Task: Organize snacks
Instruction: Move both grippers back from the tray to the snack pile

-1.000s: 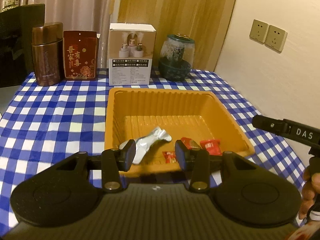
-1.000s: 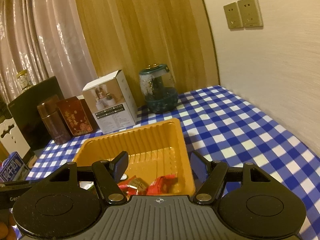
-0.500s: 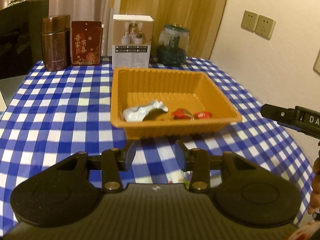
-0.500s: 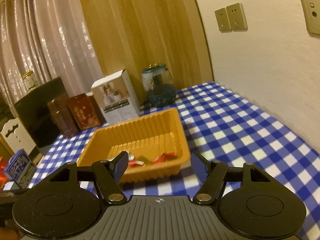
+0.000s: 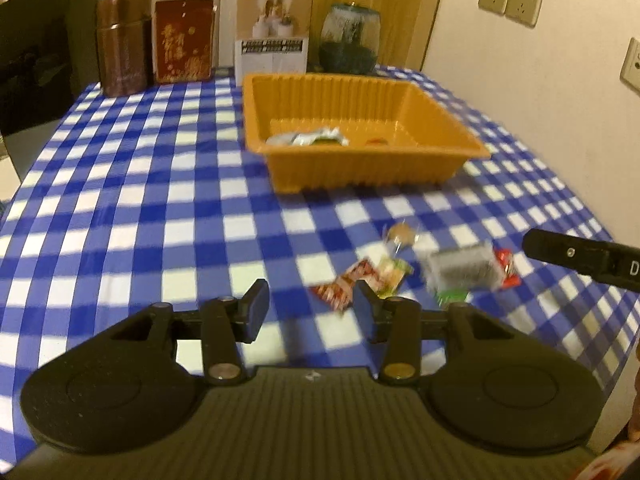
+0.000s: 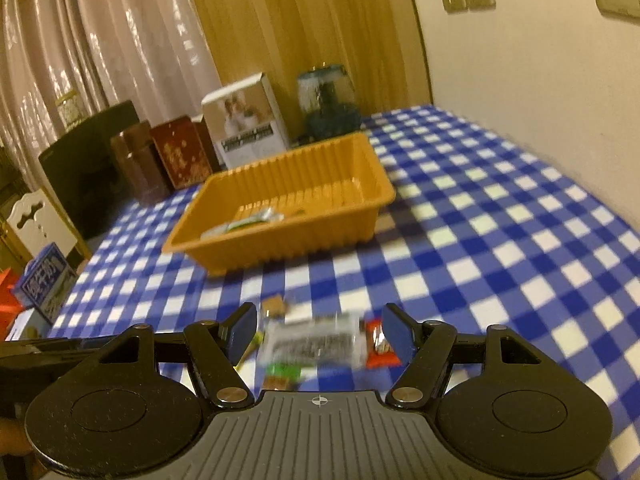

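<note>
At the bottom of the left wrist view the left gripper point(image 5: 308, 306) has its jaws parted and opening, with nothing between them but checked tablecloth point(image 5: 160, 208). Its right-hand finger point(image 5: 366, 312) stands just in front of a red and yellow snack packet point(image 5: 362, 276), not touching it as far as the blur allows.

At the bottom of the right wrist view the right gripper point(image 6: 320, 330) has its jaws wide apart and empty. Seen between the fingers, lying on the cloth beyond them, is a clear packet with dark contents point(image 6: 314, 344), a small red packet point(image 6: 380, 346) just to its right, and a green scrap point(image 6: 284, 372) at its near edge.

A little further up the cloth sits a small round biscuit in clear wrap point(image 5: 402, 234), apart from the rest. These loose snacks lie lower right of centre in the left view, near the table's front edge.

They look light, thin and crinkly, so they will likely slide on the smooth cloth if nudged sideways. The clear packet seems the bulkiest; gripping it across its short width, or by a crimped end, should hold better than pinching the puffy middle. The biscuit may crumble under a hard squeeze, so its wrapper tail is the safer hold.

Beyond, mid-frame, the orange tray point(image 5: 440, 120) already holds a silver wrapper point(image 5: 308, 138) and something red, too blurred to name.

Along the back, upper part of the frame, stand a brown tin point(image 5: 122, 44), a red box point(image 5: 184, 40), a white box point(image 5: 272, 36) and a glass jar point(image 5: 350, 38).
</note>
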`<state>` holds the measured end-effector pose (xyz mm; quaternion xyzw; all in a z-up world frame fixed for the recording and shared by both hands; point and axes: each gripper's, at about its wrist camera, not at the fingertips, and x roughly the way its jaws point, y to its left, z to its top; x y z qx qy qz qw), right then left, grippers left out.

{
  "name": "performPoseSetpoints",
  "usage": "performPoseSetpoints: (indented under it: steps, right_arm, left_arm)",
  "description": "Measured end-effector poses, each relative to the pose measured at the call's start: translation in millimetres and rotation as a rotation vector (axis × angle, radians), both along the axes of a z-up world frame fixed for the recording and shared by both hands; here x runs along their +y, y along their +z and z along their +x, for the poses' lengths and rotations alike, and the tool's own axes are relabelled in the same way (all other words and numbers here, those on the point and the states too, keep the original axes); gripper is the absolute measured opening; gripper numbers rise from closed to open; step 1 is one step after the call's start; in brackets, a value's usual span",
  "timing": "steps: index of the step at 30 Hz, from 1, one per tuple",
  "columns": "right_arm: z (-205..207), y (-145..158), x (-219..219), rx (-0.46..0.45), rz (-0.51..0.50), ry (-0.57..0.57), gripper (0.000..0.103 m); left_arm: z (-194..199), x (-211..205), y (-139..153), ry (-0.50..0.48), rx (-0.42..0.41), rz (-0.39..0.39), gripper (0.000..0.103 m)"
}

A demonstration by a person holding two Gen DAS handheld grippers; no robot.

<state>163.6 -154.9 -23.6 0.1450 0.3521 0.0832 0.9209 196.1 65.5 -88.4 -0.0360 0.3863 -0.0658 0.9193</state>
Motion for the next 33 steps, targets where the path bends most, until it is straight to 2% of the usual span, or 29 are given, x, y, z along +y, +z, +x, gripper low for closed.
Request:
performPoseSetpoints:
  steps: [6, 16, 18, 19, 23, 30, 33]
  right_arm:
    - [-7.3, -10.2, 14.6, 0.032, 0.0, 0.015, 0.069]
    - [-2.9, -33.3, 40.1, 0.087, -0.025, 0.041, 0.068]
    - [-0.3, -37.7, 43.7, 0.096, -0.032, 0.045, 0.063]
    - [0.9, -39.4, 44.9, 0.101, -0.034, 0.047, 0.057]
    - [6.1, -47.6, 49.5, 0.117, -0.056, 0.051, 0.047]
    - [7.8, -55.3, 63.1, 0.1, -0.126, 0.081, 0.04]
    - [6.8, -56.4, 69.4, 0.087, -0.182, 0.1, 0.024]
  left_arm:
    - [-9.4, 12.2, -10.5, 0.006, 0.027, 0.008, 0.042]
    - [-3.8, 12.3, -13.6, -0.009, 0.031, 0.006, 0.043]
    - [-2.1, 10.3, -15.4, -0.012, 0.035, 0.004, 0.043]
    - [-1.0, 10.0, -16.4, -0.013, 0.038, 0.003, 0.043]
    - [1.5, 10.4, -18.9, -0.009, 0.045, -0.004, 0.043]
    - [4.6, 10.6, -21.0, -0.004, 0.051, -0.011, 0.045]
    - [5.6, 8.7, -22.0, -0.007, 0.054, -0.009, 0.045]
